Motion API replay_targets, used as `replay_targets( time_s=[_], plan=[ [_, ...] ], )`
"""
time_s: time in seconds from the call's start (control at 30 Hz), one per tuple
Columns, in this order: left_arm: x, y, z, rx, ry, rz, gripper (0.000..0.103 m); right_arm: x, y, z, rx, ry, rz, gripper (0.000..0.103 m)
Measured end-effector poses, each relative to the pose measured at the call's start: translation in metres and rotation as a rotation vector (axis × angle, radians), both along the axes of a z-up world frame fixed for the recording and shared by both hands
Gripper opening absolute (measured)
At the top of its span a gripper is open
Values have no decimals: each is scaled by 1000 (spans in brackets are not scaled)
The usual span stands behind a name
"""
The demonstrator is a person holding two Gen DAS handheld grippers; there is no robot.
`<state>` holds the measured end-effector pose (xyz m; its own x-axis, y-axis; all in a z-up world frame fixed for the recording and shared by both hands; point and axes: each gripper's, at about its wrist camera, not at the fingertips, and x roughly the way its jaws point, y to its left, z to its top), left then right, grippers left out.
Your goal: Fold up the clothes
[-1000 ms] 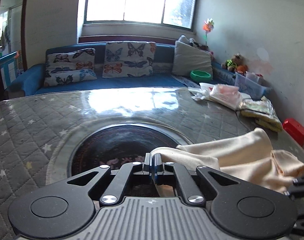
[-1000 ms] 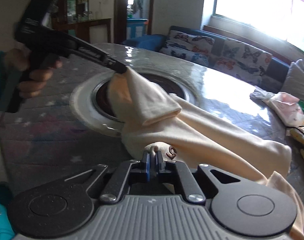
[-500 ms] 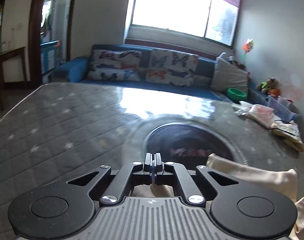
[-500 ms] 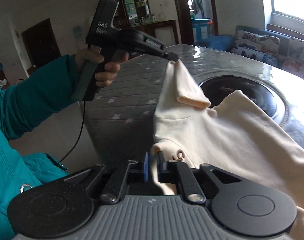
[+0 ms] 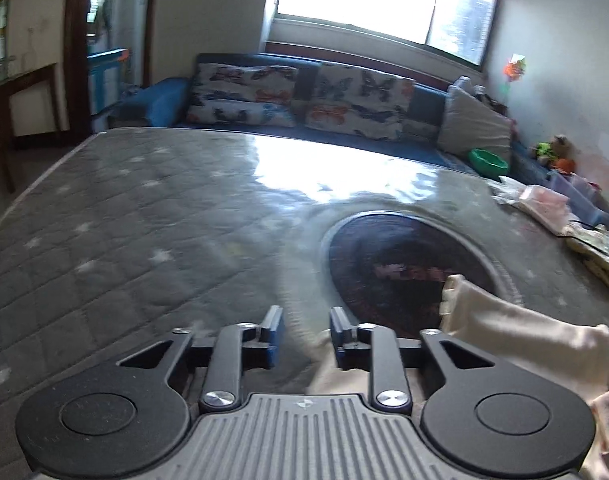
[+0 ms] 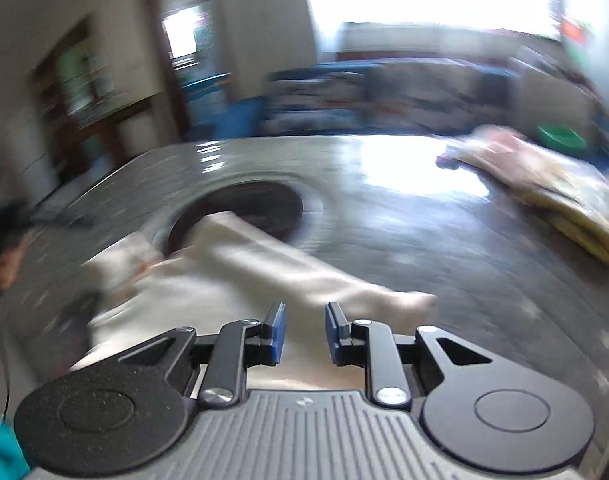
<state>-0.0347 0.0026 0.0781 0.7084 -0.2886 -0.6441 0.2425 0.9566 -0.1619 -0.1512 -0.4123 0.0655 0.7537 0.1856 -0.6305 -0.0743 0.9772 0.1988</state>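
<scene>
A cream garment lies on the grey quilted table, partly over its dark round inset. My left gripper hangs just above the garment's left edge. Its jaws are opening, with a gap between the blue pads and only a low bit of cloth under the right one. In the blurred right wrist view the same garment lies spread toward the inset. My right gripper is over its near edge, jaws opening, and the pads do not press on the cloth.
A pile of pink and yellow clothes sits at the table's far right. Behind the table is a blue sofa with butterfly cushions, and a green bowl. A person's hand shows blurred at the left in the right wrist view.
Both grippers were shut on the cream garment and have let it go. The garment dropped from hanging to lying on the table. The right view swung to the right.
</scene>
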Motion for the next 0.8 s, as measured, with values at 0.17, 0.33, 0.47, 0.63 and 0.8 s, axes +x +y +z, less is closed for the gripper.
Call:
replay_targets(
  time_s=[0.17,0.33,0.47,0.63,0.8],
  plan=[
    [22,-59,-5,-18,19,-140,53,14,-36,-18,53,40,-101,36],
    [52,-102,-19,-16,68,-210,61,24,-54,-34,110,70,-139,39],
    [71,-127,-30,-1,99,-245,63,35,-57,-43,137,79,-157,39],
    [82,-148,-47,39,124,-267,60,46,-55,-51,169,97,-146,30],
    [79,-150,-55,36,120,-311,16,45,-48,-48,159,72,-127,15]
  ],
)
